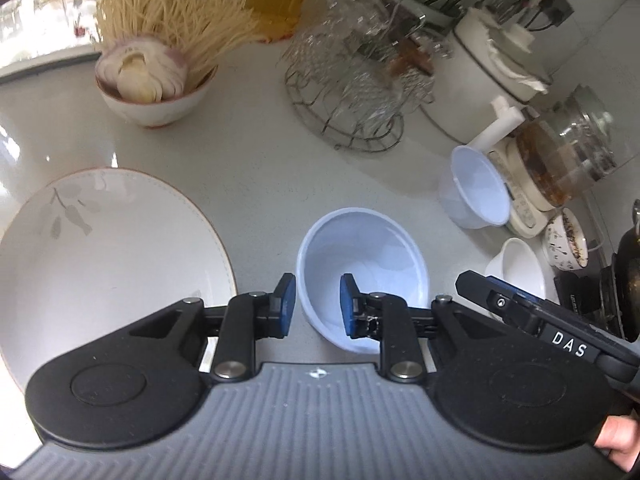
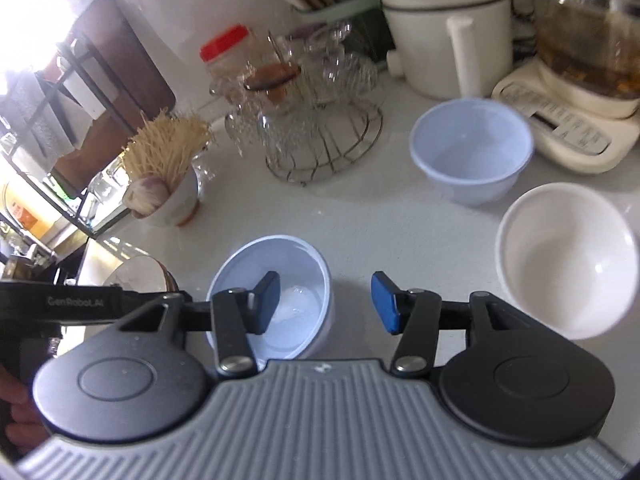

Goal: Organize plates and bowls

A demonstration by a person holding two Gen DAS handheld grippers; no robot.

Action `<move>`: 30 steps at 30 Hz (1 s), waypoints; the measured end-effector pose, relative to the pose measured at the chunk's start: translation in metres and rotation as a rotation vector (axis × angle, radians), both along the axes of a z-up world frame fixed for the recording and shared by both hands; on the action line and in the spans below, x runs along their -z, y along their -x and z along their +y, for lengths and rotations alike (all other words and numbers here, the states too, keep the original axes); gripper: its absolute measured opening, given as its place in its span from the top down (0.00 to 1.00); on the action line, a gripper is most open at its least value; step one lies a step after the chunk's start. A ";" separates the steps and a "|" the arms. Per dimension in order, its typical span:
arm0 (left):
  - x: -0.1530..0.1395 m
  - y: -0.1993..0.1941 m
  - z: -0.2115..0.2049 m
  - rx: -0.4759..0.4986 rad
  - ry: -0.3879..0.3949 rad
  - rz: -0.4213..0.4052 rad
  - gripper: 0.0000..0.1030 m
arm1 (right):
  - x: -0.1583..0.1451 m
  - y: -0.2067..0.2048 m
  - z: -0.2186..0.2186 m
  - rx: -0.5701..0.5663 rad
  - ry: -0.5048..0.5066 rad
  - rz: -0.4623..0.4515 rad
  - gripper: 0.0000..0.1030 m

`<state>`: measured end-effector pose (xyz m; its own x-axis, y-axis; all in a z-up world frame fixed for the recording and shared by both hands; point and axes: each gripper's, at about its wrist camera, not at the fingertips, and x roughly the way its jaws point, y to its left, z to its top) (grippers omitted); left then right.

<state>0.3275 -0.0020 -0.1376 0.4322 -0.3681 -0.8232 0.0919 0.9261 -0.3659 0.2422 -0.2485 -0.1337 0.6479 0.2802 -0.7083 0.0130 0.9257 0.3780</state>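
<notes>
left gripper (image 1: pixel 318 306) open astride near blue bowl (image 1: pixel 362 276) rim | right gripper (image 2: pixel 325 304) open, empty | plate (image 1: pixel 108 256) clear in left view only | white bowl (image 2: pixel 566 258) clear in right view

Bare white counter (image 2: pixel 360 216) is lying open between the near pale blue plastic bowl (image 2: pixel 280 300) and the wire glass rack (image 2: pixel 320 148); a white ceramic bowl (image 2: pixel 564 260) is crowding the right.

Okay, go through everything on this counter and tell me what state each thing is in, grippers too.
Left gripper: open, jaws astride the near rim of a blue bowl.
Right gripper: open, holding nothing.
Near blue bowl: upright, empty.
Far blue bowl: upright, empty.
White bowl: upright, empty.
Plate: flat on the counter, empty.
Patterned bowl: upright, holding garlic and dry noodles.
</notes>
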 end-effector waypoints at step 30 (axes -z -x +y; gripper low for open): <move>-0.096 0.060 0.007 0.234 -0.078 -0.237 0.70 | -0.091 0.081 0.047 0.203 0.126 -0.188 0.48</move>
<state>0.2676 0.0054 -0.0419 0.5260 -0.4202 -0.7395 0.3795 0.8940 -0.2381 0.1617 -0.2016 -0.0432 0.8050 0.0487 -0.5913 0.1432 0.9512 0.2734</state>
